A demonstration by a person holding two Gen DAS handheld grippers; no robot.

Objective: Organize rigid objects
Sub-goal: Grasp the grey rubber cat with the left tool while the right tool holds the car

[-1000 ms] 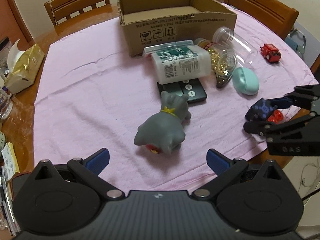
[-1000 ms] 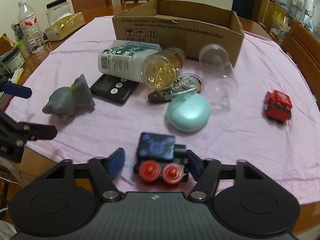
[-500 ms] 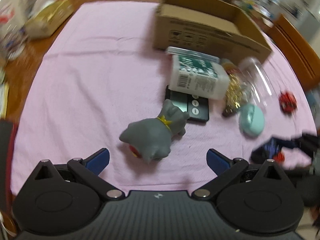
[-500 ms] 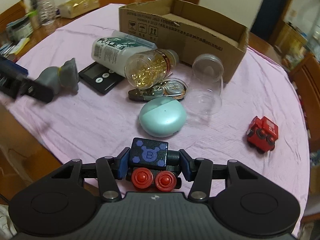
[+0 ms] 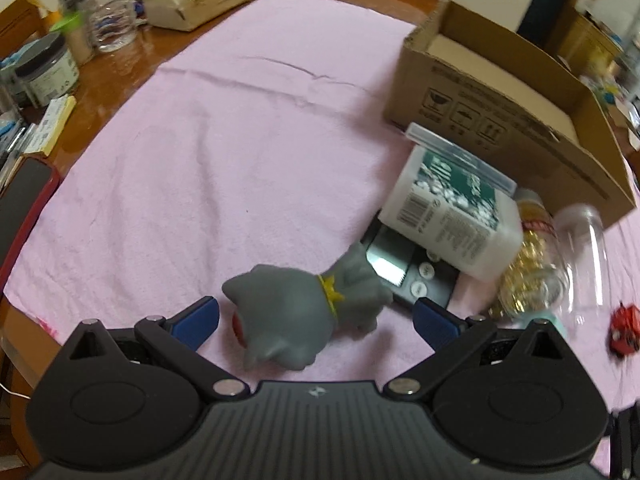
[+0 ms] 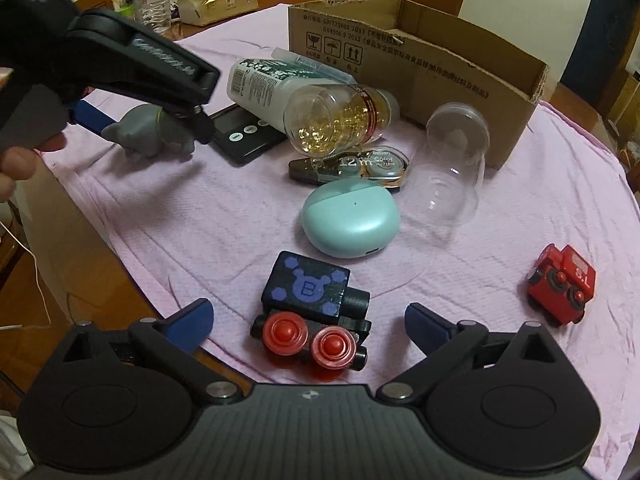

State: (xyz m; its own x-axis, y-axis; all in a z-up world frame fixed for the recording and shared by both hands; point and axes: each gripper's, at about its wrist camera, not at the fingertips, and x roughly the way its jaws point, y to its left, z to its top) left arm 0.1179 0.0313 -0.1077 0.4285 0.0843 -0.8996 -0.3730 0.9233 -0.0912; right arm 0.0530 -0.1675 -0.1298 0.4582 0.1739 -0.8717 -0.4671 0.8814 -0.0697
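Nearby, cardboard box point(image 6: 416, 64), mint case point(image 6: 351, 220), red train point(image 6: 562, 285)

Black ribbed claw point(image 6: 309, 318) bodies — blue pads, silver screws.

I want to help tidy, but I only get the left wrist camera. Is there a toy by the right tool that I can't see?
Observer: Yes. A blue toy train with red wheels lies between the fingers of the right tool. Its jaws are opening, and the pads are off the train.
Operator: Is anything else hiding?
Observer: A tape dispenser marked 12 m lies partly under the bottle of gold capsules.
Operator: Is there any writing too blurry for me?
Observer: The red toy train has S.L on it.
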